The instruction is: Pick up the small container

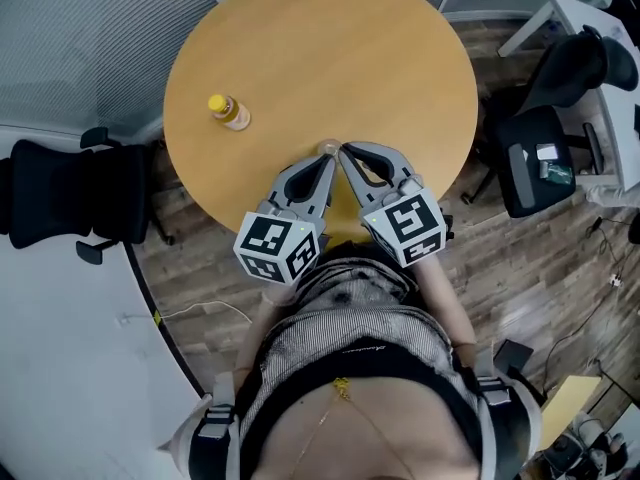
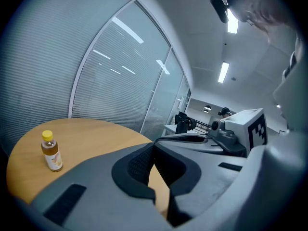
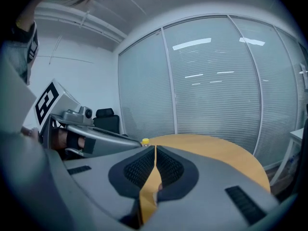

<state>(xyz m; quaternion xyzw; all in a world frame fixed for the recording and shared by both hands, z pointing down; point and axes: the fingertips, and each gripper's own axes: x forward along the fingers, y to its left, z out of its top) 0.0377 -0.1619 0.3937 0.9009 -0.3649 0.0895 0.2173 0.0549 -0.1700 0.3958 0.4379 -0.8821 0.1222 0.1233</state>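
The small container is a little bottle (image 1: 229, 111) with a yellow cap and amber contents. It stands upright on the left part of the round wooden table (image 1: 330, 58). It also shows far left in the left gripper view as the bottle (image 2: 51, 152), and only its cap (image 3: 145, 141) peeks over the jaws in the right gripper view. My left gripper (image 1: 327, 158) and right gripper (image 1: 346, 154) hover side by side over the table's near edge, tips almost touching. Both are shut with nothing between them, well to the right of the bottle.
A black office chair (image 1: 70, 193) stands left of the table and another chair (image 1: 545, 158) to the right, beside a white desk (image 1: 600, 38). Glass walls with blinds (image 2: 96, 81) curve behind the table. A cable (image 1: 200, 311) lies on the wood floor.
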